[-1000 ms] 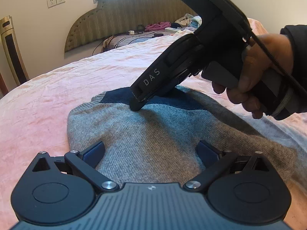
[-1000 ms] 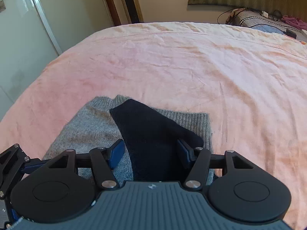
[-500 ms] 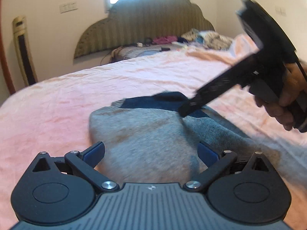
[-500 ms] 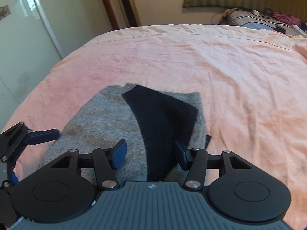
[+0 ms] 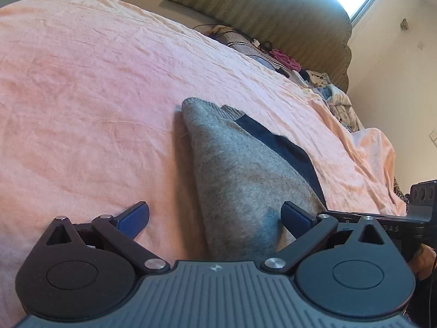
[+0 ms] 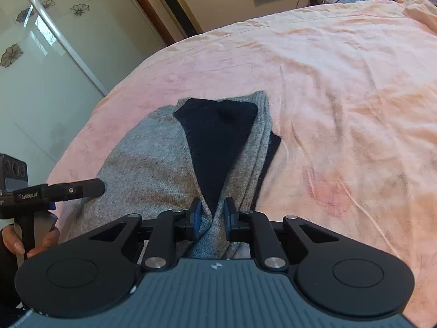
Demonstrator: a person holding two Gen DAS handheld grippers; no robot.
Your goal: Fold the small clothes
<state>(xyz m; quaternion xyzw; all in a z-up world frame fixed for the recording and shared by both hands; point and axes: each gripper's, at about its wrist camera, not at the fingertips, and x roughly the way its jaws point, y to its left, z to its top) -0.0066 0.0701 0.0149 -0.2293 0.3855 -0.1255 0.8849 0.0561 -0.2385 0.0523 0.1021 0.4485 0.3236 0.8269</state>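
Note:
A small grey knit sweater (image 5: 240, 175) with a dark navy part (image 6: 218, 136) lies partly folded on the pink bedspread (image 5: 82, 95). My left gripper (image 5: 215, 218) is open, its blue pads on either side of the sweater's near edge, low over the bed. It also shows in the right wrist view (image 6: 82, 188) at the sweater's left side. My right gripper (image 6: 211, 216) is shut on the near edge of the sweater (image 6: 153, 158), pinching grey and navy fabric between its blue pads. The right gripper's body shows at the right edge of the left wrist view (image 5: 404, 224).
The pink bedspread (image 6: 341, 95) stretches wide around the sweater. A padded headboard (image 5: 273, 13) and a pile of clothes (image 5: 327, 90) lie at the far end of the bed. A glass wardrobe door (image 6: 41, 54) stands beside the bed.
My right gripper has come down from open above the sweater and shut on its near edge. My left gripper has swung to the sweater's left side and stays open.

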